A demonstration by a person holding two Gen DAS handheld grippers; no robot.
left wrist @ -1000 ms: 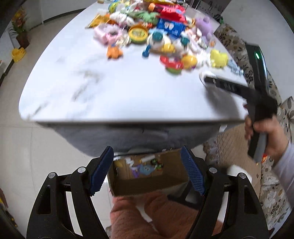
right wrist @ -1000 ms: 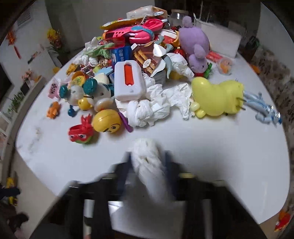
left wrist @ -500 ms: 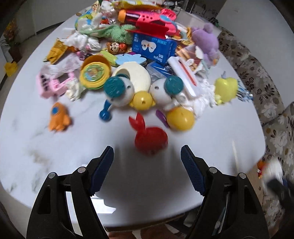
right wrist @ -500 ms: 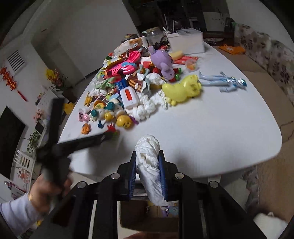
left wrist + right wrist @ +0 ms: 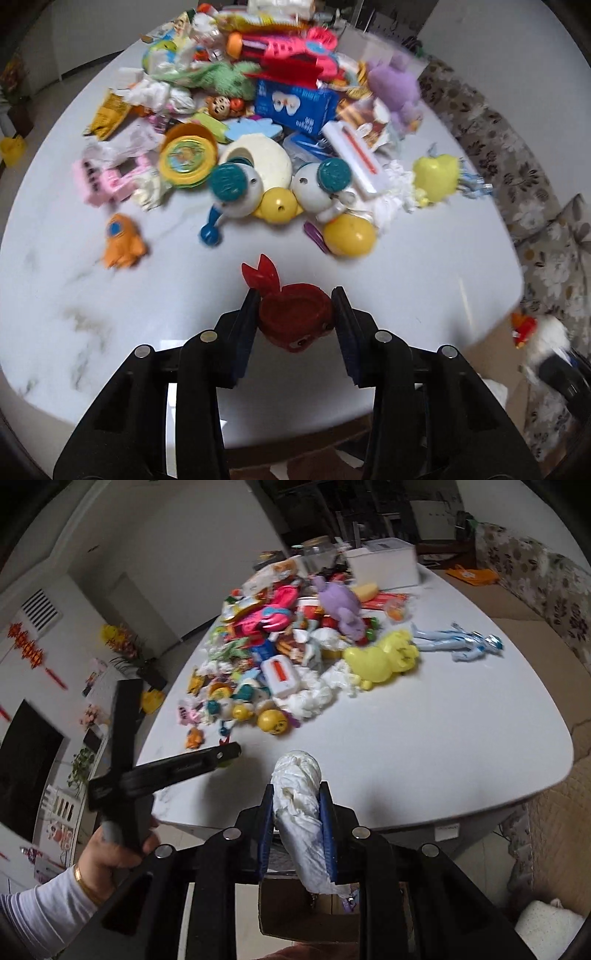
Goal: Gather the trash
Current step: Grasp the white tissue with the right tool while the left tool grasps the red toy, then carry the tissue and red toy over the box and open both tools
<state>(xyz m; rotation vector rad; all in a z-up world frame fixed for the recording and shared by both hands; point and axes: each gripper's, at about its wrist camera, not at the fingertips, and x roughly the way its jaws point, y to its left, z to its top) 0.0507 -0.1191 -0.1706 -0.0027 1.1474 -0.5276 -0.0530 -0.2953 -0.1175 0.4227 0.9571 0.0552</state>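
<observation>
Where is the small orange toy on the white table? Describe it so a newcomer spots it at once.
Start at the white marble-look table and find the heap of toys. The small orange toy lies alone at the heap's near left edge, below the pink block toy. It is the only orange piece standing apart, with a blue round patch.

the near strip of the counter point(image 5: 424, 280) lies bare, open to a gripper from the front edge. beyond it a dense heap of toys point(image 5: 266, 122) and crumpled tissues point(image 5: 314, 698) bars the middle; the right side beside the yellow toy point(image 5: 380, 661) is open.
</observation>
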